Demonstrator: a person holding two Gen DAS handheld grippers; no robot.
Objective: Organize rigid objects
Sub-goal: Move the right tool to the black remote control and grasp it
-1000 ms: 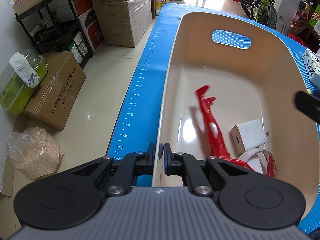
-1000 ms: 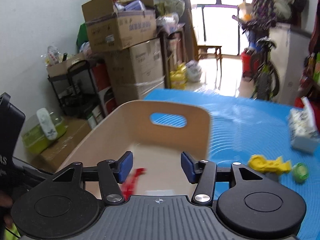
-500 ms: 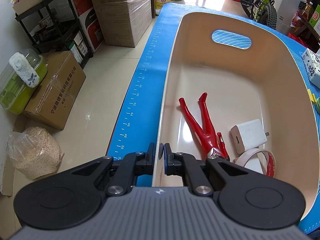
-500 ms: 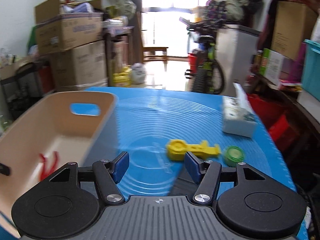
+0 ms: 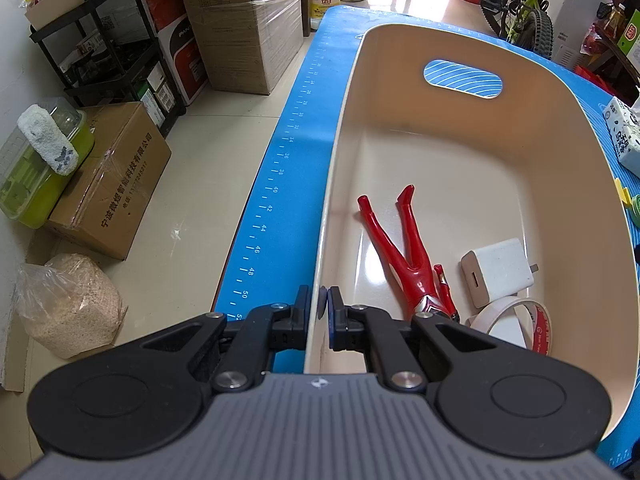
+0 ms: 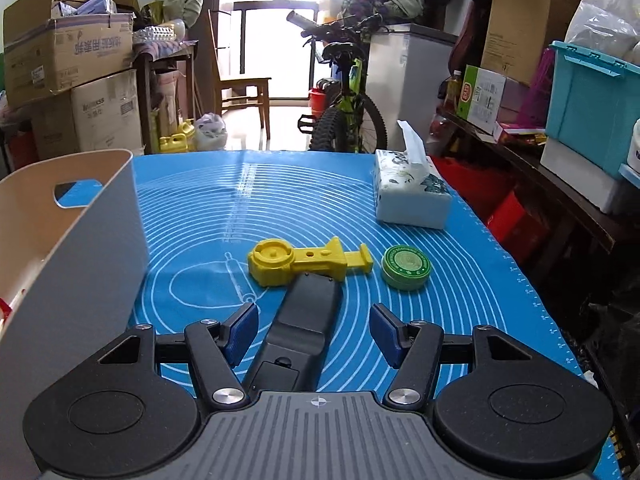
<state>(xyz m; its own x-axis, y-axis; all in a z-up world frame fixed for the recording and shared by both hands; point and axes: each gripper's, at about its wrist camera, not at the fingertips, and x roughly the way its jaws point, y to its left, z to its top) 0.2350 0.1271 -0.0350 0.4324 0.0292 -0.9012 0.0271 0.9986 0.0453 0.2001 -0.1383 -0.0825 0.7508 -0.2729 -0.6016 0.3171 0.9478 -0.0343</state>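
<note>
My left gripper [image 5: 323,309] is shut on the near rim of the cream bin [image 5: 332,184]. Inside the bin lie a red action figure [image 5: 404,252], a white charger [image 5: 498,272] and a tape roll [image 5: 516,322]. My right gripper [image 6: 314,334] is open above the blue mat [image 6: 460,260]. A black remote-like device [image 6: 304,324] lies between its fingers, untouched. Past it lie a yellow plastic tool [image 6: 300,262] and a round green tin [image 6: 405,267]. The bin's wall [image 6: 80,248] stands at the left of the right wrist view.
A tissue box [image 6: 410,196] stands on the mat's far right side. The mat's left edge [image 5: 276,184] drops to the floor, where cardboard boxes [image 5: 108,184] and a black shelf [image 5: 108,56] stand. A bicycle [image 6: 346,108] stands beyond the table.
The red figure dropped flat into the bin. My right gripper swung right, away from the bin, and lowered over the black device on the mat. The left gripper has not moved.
</note>
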